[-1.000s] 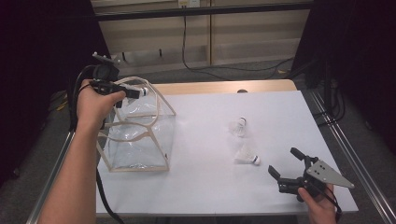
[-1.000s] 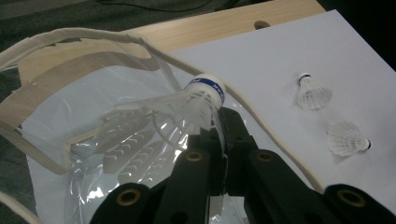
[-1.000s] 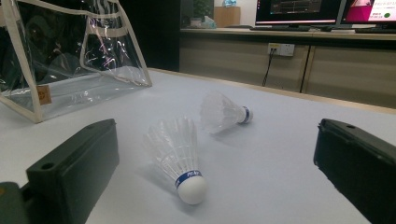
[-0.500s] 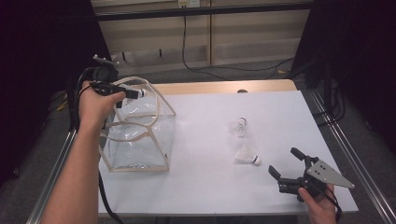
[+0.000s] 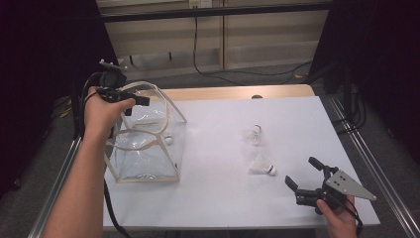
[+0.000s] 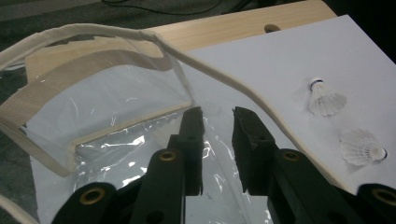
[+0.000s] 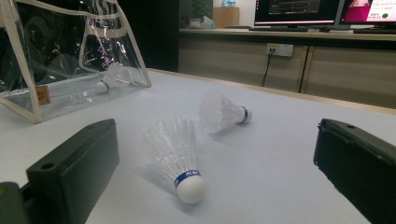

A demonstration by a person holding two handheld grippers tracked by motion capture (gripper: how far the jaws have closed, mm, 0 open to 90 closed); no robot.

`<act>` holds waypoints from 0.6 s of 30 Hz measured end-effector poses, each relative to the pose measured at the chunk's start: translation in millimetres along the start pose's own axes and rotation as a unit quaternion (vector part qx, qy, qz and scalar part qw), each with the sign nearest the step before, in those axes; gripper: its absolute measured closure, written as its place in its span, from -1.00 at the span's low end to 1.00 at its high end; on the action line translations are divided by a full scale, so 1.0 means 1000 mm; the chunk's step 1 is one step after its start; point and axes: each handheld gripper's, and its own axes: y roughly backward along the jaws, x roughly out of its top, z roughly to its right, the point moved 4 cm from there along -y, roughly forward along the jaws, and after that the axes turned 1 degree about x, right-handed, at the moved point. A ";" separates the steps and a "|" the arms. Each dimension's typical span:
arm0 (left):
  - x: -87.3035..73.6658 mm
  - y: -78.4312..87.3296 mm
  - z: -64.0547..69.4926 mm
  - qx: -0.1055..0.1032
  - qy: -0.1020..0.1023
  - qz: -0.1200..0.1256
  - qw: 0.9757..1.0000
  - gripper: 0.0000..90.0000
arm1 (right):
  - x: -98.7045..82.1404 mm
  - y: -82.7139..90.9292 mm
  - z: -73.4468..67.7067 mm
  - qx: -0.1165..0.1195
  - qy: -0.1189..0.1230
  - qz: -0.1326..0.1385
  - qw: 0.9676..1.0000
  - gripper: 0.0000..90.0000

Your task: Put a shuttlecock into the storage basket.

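Shuttlecocks, white and feathered: two lie on the white counter, the nearer one just ahead of your right tongs, whose jaws stand released; a third rests inside the clear plastic bag with cream trim. Your left tongs have just been opening and grip nothing. Unsupported, the bag mouth may sag shut. Closing on the feathers could crush them.

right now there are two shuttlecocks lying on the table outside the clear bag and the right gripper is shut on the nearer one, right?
Not quite. Two shuttlecocks do lie outside the clear bag, but the right gripper is open and holds nothing. The right gripper view shows the nearer shuttlecock lying free on the table between wide-apart jaws, with the farther shuttlecock beyond it.
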 end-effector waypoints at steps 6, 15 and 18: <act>0.000 0.005 0.009 -0.023 -0.002 0.007 1.000 0.46 | 0.000 0.000 0.000 0.000 0.000 0.000 1.000 -1.00; 0.000 0.010 0.026 -0.060 -0.023 -0.001 0.998 0.25 | 0.000 0.000 0.000 -0.001 0.000 0.000 1.000 -1.00; 0.000 0.010 0.033 -0.071 -0.030 -0.004 0.997 0.20 | 0.000 0.000 0.000 0.000 0.000 0.001 1.000 -1.00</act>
